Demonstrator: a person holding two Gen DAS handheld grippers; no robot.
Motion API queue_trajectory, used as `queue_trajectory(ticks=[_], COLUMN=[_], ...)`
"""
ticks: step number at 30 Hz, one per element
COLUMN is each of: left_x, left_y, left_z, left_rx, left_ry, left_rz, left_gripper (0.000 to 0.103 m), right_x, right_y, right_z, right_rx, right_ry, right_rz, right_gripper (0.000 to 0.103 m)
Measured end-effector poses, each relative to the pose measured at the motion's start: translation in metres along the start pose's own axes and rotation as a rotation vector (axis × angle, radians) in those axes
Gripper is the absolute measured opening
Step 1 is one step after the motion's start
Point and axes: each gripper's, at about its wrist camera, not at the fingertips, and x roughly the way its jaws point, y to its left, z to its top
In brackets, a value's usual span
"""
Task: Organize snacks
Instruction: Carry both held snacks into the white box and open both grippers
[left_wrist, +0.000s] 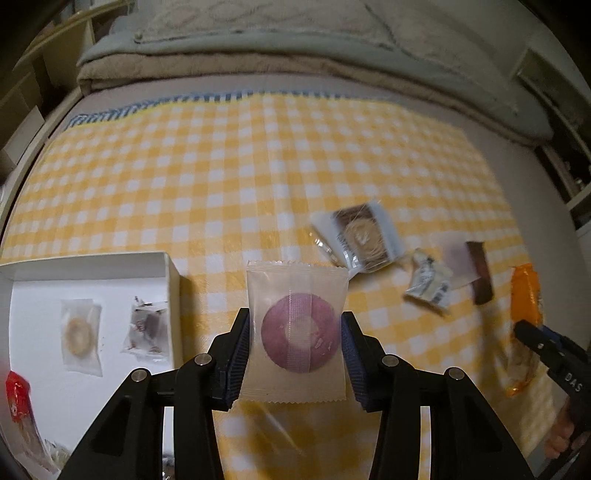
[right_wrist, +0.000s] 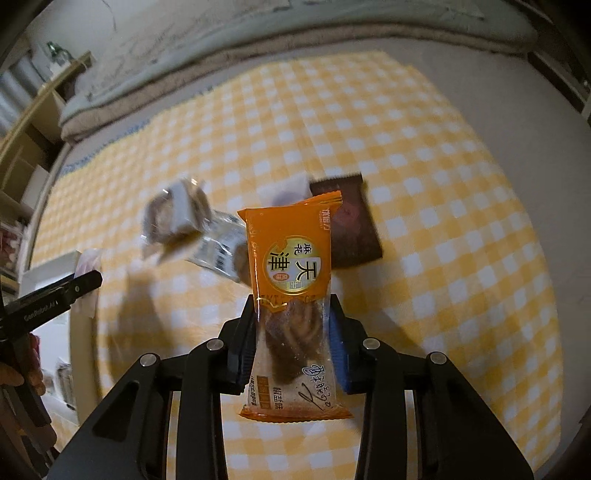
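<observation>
Slick plastic | left gripper (left_wrist: 295, 332) clamps purple cookie packet (left_wrist: 297, 332) | right gripper (right_wrist: 291, 332) clamps orange twist packet (right_wrist: 291, 291) | risk: either slips free short of white box (left_wrist: 171, 273)

1. The orange snack packet (right_wrist: 291, 295) bears the large characters "天津" and smaller "麻花" on a round gold badge at the middle of the right wrist view.
2. The black gripper arm (right_wrist: 48, 308) at the left edge reads "GenRobot.AI".
3. The other gripper's black finger (left_wrist: 569, 380), lower right of the left wrist view, reads "DAS".
</observation>
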Motion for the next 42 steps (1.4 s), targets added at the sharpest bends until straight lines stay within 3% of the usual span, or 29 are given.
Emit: queue_trajectory(ticks=[13,21,33,42], left_x=[-0.109,-0.159,-0.209,-0.222], left_y=[0.028,0.058,0.125,0.185], left_z=[-0.036,-0.063,-0.105,-0.126], left_rx=[0.004,-0.012,-0.049,-0.135], left_ry=[-0.15,-0.215,-0.24,-0.22], left_rz=[-0.037,-0.039,0.002,0.043], left_gripper=[0.046,0.046,0.046,0.046], right_x=[-0.059,-0.07,-0.058,-0.024], right_y=[0.062,0.109,0.201,0.264], right_z=[-0.01,-0.014,-0.026,-0.042], right_rx=[-0.062,-0.101,-0.311,-0.513], right_ry=[-0.145,-0.174,-0.135,-0.065], right_rz=[0.1,0.182,0.266,0.283], right_gripper=[0.035,0.035,0.035,0.035])
